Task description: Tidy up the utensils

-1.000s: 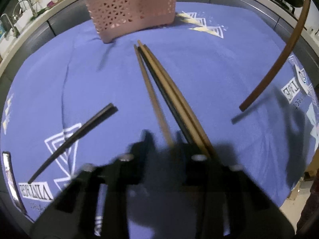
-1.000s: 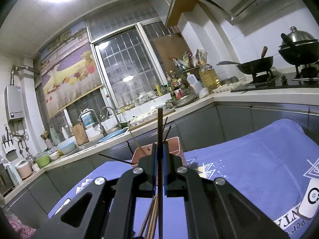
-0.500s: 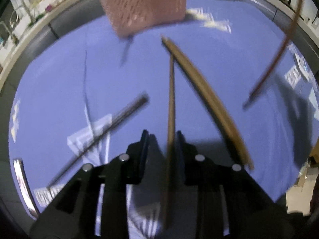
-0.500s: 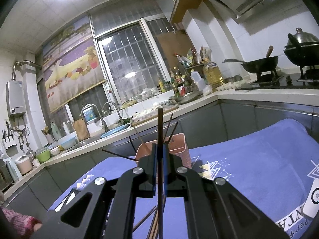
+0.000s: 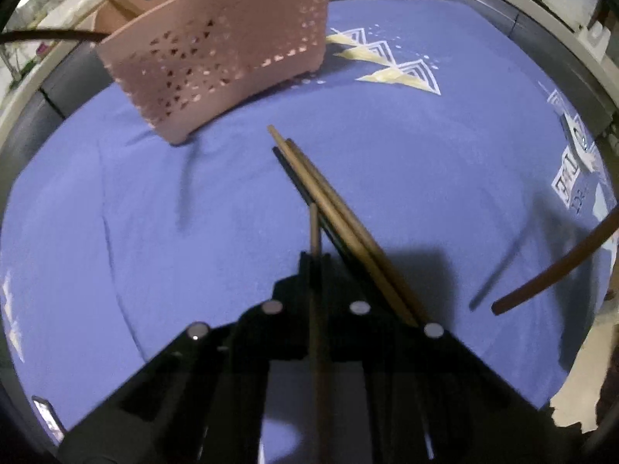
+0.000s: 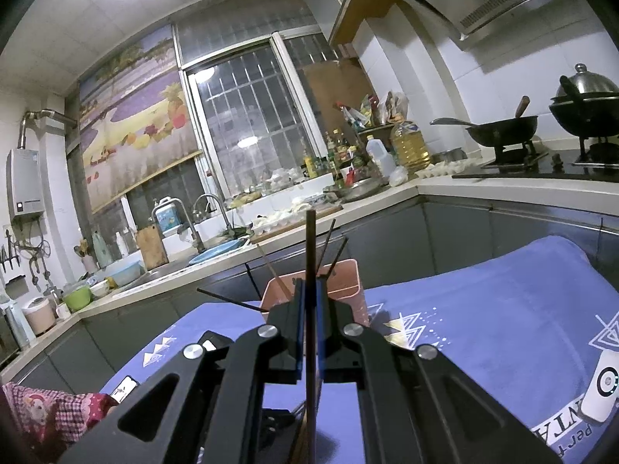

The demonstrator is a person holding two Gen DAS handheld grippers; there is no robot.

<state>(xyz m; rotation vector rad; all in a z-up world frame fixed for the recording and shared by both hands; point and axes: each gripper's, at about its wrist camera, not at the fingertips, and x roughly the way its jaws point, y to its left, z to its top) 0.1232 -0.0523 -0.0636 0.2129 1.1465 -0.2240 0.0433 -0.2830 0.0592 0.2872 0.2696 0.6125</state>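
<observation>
The left gripper [image 5: 314, 261] is closed on a brown chopstick [image 5: 314, 232], which runs straight forward between its fingers, the tip poking a little past them above the blue cloth [image 5: 154, 232] that covers the bench. Just to the right of that gripper lies a bundle of chopsticks [image 5: 321, 193] — two tan ones on top of a dark one — angled from the gripper's right side toward the rack [image 5: 216, 65]. The rack, a pink perforated holder, stands upright on the cloth at the far left, well apart from the bundle's tips; a tan stick and a dark one lean out of it to the left. At the right edge of the left wrist view a curved brown stick [image 5: 557, 266] hangs in the air over the cloth, casting a shadow beneath it. The right gripper [image 6: 307, 290] is closed on a dark chopstick [image 6: 309, 247], held upright between its fingers with the top end rising above them — the pink rack [image 6: 344, 282] sits directly behind it on the blue cloth [image 6: 503, 317], with several sticks fanning out of its top. Beyond the cloth a kitchen counter [image 6: 387, 193] carries bottles and dishes, and a wok [image 6: 503, 127] sits on the stove to the right.
</observation>
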